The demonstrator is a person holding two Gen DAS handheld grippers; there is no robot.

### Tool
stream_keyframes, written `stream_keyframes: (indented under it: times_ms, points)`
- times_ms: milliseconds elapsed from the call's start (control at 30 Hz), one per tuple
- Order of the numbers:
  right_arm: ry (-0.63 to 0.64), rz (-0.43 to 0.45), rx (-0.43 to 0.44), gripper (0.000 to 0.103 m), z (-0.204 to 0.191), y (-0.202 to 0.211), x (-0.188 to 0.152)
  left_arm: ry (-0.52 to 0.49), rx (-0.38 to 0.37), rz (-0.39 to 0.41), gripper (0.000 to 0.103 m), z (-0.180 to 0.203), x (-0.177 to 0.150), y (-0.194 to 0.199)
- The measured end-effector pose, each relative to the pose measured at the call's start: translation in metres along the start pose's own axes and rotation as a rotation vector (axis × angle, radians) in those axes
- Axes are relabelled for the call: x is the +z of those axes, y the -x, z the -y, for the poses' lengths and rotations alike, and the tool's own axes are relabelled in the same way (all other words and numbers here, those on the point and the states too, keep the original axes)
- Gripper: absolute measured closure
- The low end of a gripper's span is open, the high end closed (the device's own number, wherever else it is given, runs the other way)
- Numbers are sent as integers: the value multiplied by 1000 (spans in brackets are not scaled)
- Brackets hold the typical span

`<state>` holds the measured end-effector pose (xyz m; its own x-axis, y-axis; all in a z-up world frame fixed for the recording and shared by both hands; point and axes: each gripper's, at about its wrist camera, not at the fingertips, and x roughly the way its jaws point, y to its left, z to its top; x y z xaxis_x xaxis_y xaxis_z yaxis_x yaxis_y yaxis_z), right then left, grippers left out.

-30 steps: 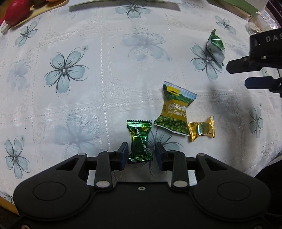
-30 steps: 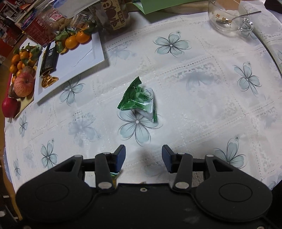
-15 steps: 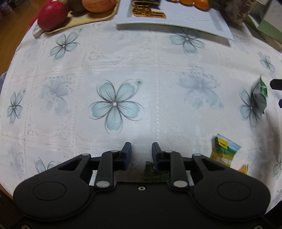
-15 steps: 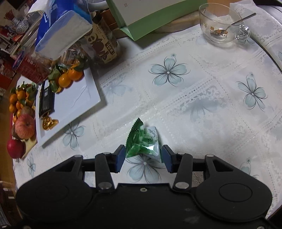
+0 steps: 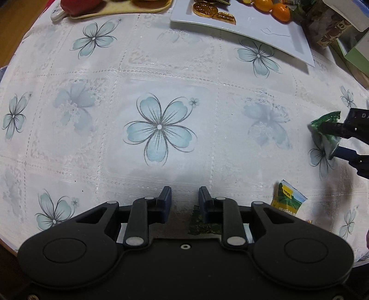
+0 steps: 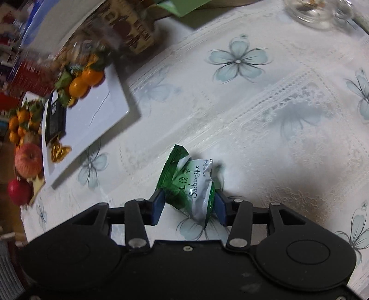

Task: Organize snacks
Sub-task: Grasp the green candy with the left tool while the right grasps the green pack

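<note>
The right gripper [image 6: 188, 208] has its 2 blue pads pressed against the sides of a green-and-silver packet [image 6: 192, 187], which sits squeezed between them low over the tablecloth [image 6: 265, 143]. The packet's silver face reads "Suibianguo" under Chinese characters. From the left wrist view the same packet [image 5: 326, 136] shows at the far right edge, pinched between the right gripper's fingers [image 5: 346, 152].

The left gripper [image 5: 185, 200] has a narrow gap between its pads, with nothing between the tips. A dark green candy [image 5: 203, 225] lies below and behind the right pad, close to the gripper body; whether the pad touches it cannot be told. Near right of it lies a yellow-and-green pouch [image 5: 287, 199] with a small yellow label whose writing is too small to read.

Far across the flowered cloth stands a white plate [image 5: 272, 32] carrying gold coins [image 5: 207, 10] and oranges [image 5: 280, 11]. In the right wrist view the plate [image 6: 92, 120] lies to the left and also holds a dark bar [image 6: 55, 117], with apples [image 6: 27, 159] on a tray further left. A brown printed tin [image 6: 129, 30] stands beyond the plate, its lettering blurred. A glass cup [image 6: 320, 11] sits at the far right.
</note>
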<state>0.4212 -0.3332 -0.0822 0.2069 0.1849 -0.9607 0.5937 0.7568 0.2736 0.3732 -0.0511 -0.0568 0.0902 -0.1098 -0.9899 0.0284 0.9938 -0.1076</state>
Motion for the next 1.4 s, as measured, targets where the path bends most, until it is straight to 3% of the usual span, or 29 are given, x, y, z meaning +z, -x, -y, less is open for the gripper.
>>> stream_keyframes:
  times_ms: [100, 167, 333, 533, 667, 733, 900, 1067, 1300, 1400]
  points:
    - [49, -101, 82, 56, -13, -5, -11, -4, -18, 6, 69, 0, -3, 6]
    - [80, -132, 92, 56, -21, -4, -18, -19, -36, 2, 69, 2, -6, 9]
    - [179, -85, 53, 55, -40, 13, -32, -69, -74, -22, 69, 7, -17, 11]
    - [216, -72, 69, 55, -44, 28, -41, -123, -135, -83, 69, 4, -36, 12]
    - [191, -61, 67, 55, -35, 34, -38, -218, -77, -78, 69, 18, -43, 7]
    - [176, -54, 63, 55, -32, 38, -37, -200, -45, -78, 69, 19, -42, 1]
    - [170, -62, 52, 55, -29, 40, -37, -126, -59, -84, 69, 18, -26, -12]
    - [198, -64, 35, 55, -30, 43, -42, -64, -25, -46, 70, 17, -10, -15]
    - [104, 49, -26, 55, -14, 53, -23, 131, -58, -21, 70, -21, 12, -12]
    - [39, 75, -58, 55, -5, 48, -11, 166, -63, -10, 70, -31, 14, -8]
